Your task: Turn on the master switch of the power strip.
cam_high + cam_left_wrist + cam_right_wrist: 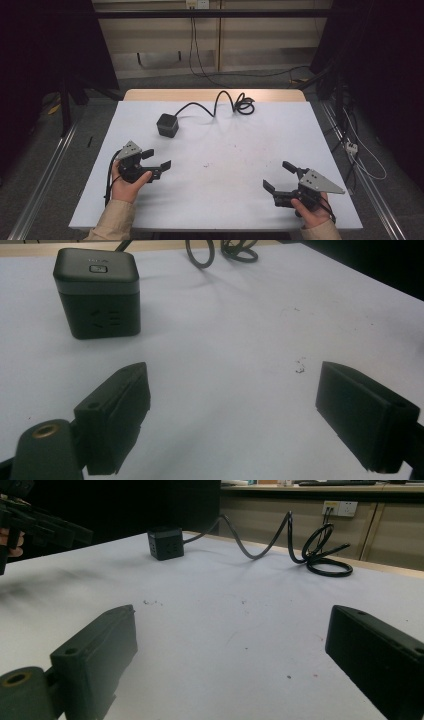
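Your left gripper (159, 159) sits near the left edge of the white table (225, 200), jaws spread wide with nothing between them; in the left gripper view bare tabletop shows between the two pads. Your right gripper (279, 176) rests near the front right corner, jaws likewise wide apart and empty.

The one black cube socket (167, 125) stands upright on the table beyond your left gripper, apart from it and a little to its right in the high view; in the left gripper view it lies ahead and left of the jaws, untouched. Its single black cable (215, 105) snakes off toward the far edge and ends in a loose coil (244, 105).

Nothing stands between either gripper and the cube. A few dark specks (299, 366) mark the tabletop.

Count: two grippers, one cube, one cable.
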Motion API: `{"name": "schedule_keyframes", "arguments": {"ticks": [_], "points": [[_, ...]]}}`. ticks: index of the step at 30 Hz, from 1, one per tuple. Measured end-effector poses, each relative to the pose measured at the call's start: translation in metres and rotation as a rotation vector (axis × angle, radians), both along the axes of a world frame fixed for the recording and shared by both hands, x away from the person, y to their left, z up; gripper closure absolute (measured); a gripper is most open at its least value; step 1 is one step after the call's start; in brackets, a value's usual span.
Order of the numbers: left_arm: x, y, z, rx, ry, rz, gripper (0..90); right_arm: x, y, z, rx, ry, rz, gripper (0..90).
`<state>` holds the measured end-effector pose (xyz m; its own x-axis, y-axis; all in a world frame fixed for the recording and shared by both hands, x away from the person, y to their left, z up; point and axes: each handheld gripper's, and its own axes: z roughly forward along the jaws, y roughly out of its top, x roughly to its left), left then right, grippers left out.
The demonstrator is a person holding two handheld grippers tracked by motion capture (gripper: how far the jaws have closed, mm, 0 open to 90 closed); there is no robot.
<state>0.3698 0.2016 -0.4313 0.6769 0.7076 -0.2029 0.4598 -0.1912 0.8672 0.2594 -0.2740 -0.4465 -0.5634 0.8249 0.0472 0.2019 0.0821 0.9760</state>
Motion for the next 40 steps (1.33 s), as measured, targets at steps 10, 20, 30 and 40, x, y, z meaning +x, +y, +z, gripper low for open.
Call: {"name": "schedule_keyframes", "arguments": {"ticks": [10, 20, 30, 40], "points": [[-0.010, 0.007, -0.002, 0.008, -0.009, 0.007, 13.3, 0.000, 0.000, 0.000, 0.000, 0.000, -0.002, 5.9], [-0.017, 0.014, -0.006, 0.017, -0.003, 0.015, 12.5, 0.000, 0.000, 0.000, 0.000, -0.001, 0.001, 5.9], [-0.026, 0.026, -0.007, 0.023, -0.015, 0.031, 12.1, 0.000, 0.000, 0.000, -0.001, 0.000, 0.000, 5.8], [-0.029, 0.029, -0.010, 0.034, -0.014, 0.037, 11.5, 0.001, 0.001, 0.000, -0.001, 0.001, 0.000, 5.9]]}}
